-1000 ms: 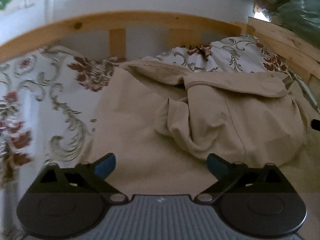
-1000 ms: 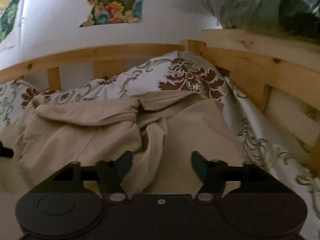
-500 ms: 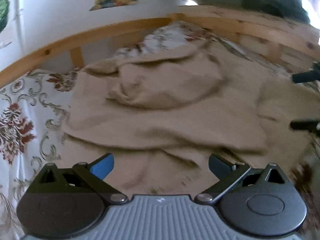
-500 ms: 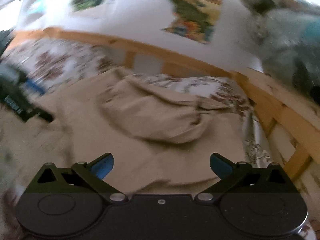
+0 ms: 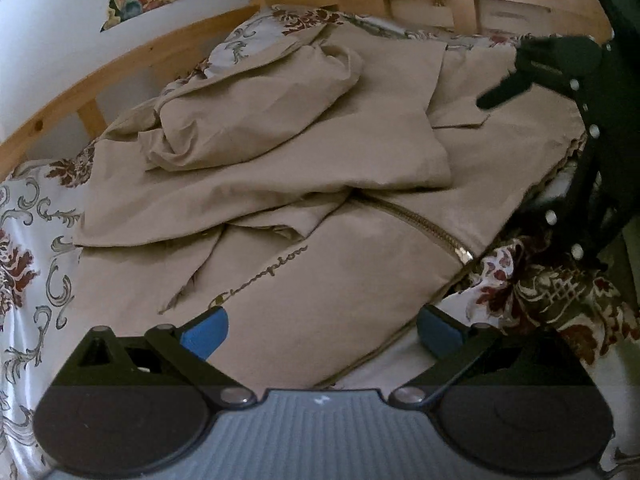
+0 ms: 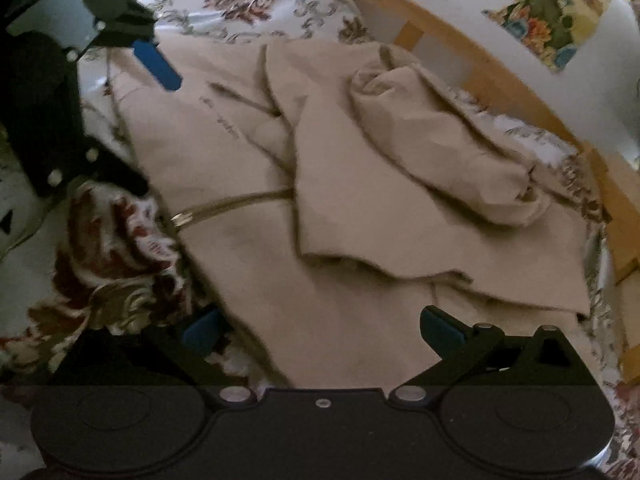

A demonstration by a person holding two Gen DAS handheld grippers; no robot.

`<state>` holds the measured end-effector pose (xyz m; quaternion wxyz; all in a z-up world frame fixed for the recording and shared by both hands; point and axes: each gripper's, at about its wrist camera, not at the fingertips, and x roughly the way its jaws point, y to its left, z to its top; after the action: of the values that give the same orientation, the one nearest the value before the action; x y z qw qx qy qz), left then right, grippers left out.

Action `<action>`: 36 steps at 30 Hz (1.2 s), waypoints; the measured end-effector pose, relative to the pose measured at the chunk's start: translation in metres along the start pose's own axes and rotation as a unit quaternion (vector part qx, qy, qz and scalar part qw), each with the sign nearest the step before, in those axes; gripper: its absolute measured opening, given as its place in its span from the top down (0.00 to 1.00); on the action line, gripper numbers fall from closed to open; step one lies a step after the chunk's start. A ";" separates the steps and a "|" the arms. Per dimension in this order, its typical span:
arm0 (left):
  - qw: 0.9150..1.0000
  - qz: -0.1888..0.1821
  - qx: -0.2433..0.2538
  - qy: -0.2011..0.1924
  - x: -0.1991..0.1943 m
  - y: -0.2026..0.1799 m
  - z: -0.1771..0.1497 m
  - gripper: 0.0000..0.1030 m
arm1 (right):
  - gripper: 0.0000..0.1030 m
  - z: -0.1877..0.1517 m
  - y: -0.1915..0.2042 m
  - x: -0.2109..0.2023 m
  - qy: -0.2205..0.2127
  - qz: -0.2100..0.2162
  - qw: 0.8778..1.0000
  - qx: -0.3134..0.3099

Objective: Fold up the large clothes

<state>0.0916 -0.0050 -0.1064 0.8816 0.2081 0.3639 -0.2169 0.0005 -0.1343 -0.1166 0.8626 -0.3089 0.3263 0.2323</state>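
Near the hoodie's (image 5: pixel 320 184) hem, both tongs (image 5: pixel 322 330) (image 6: pixel 320 330) gape empty.

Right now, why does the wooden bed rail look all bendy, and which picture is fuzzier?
Left wrist view: sharp, but the fisheye lens curves the wooden bed rail. Right wrist view: blurrier, smearing the beige jacket and floral bedspread; both are dim.

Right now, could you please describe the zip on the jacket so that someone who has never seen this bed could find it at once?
Start at the wooden bed frame with its flowered sheet; a beige jacket lies spread across it. Its zip runs as a dull gold line from under the folded flap to the hem nearest the flowered sheet's bunched edge. It is the only metallic strip on the plain cloth, beside the stitched lettering.
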 end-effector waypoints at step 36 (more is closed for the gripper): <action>0.980 0.176 -0.095 -0.004 -0.026 0.090 -0.016 0.94 | 0.16 -0.017 -0.034 -0.010 0.063 -0.153 0.986 -0.033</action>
<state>0.1146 0.0829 -0.0791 0.9232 0.1831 0.3369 -0.0241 0.0072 -0.1715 -0.1071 0.8552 -0.3971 0.3212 0.0885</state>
